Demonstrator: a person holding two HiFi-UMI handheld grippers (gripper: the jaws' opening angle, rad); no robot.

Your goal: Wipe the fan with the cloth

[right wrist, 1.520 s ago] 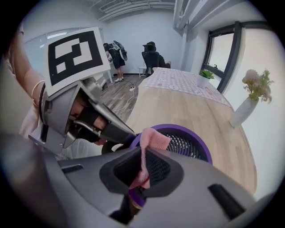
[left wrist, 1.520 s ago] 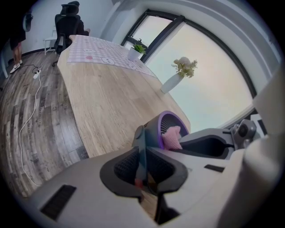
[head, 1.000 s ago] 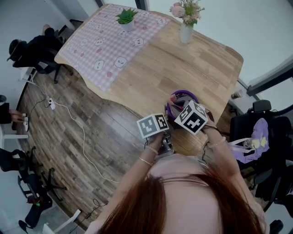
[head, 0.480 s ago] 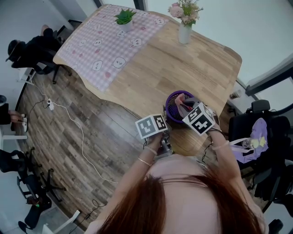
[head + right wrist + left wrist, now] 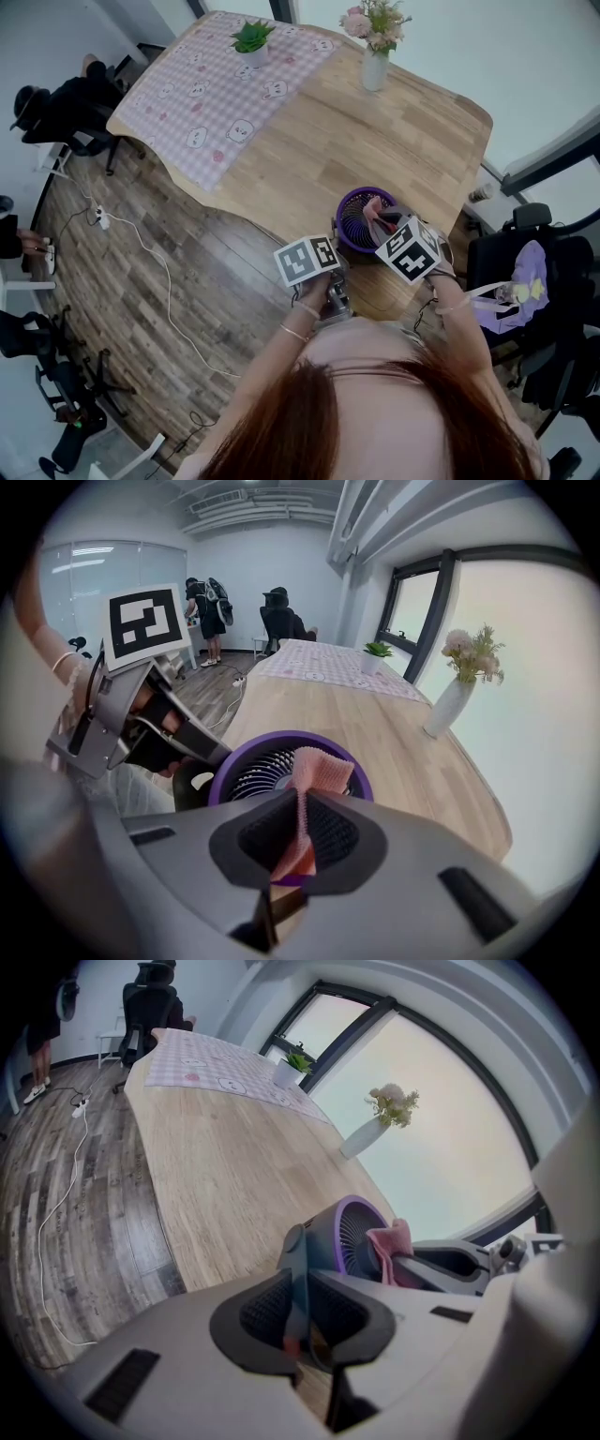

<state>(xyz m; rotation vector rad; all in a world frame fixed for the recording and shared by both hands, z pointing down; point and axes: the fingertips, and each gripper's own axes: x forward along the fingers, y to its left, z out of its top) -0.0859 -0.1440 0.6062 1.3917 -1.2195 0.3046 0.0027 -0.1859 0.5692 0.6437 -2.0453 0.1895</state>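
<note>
A small purple fan [image 5: 357,221] stands near the table's front edge, its grille [image 5: 267,772] facing my right gripper. My left gripper [image 5: 298,1321] is shut on the fan's dark stand [image 5: 296,1258] and holds it from the side. A pink cloth [image 5: 315,778] is pinched in my right gripper [image 5: 300,841], and its free end lies against the grille. In the head view the cloth [image 5: 378,208] shows at the fan's right side, just beyond the right marker cube [image 5: 410,248]. The left marker cube [image 5: 307,260] sits left of the fan.
The fan rests on a wooden table [image 5: 375,141]. A white vase of flowers [image 5: 376,58] stands at the far edge. A potted plant [image 5: 252,38] sits on a checked cloth [image 5: 216,98] at far left. Office chairs [image 5: 534,281] stand to the right, and a cable [image 5: 159,272] lies on the floor.
My right gripper has slid the cloth to the right across the fan's face, uncovering more of the purple ring. The left gripper has kept its hold.
</note>
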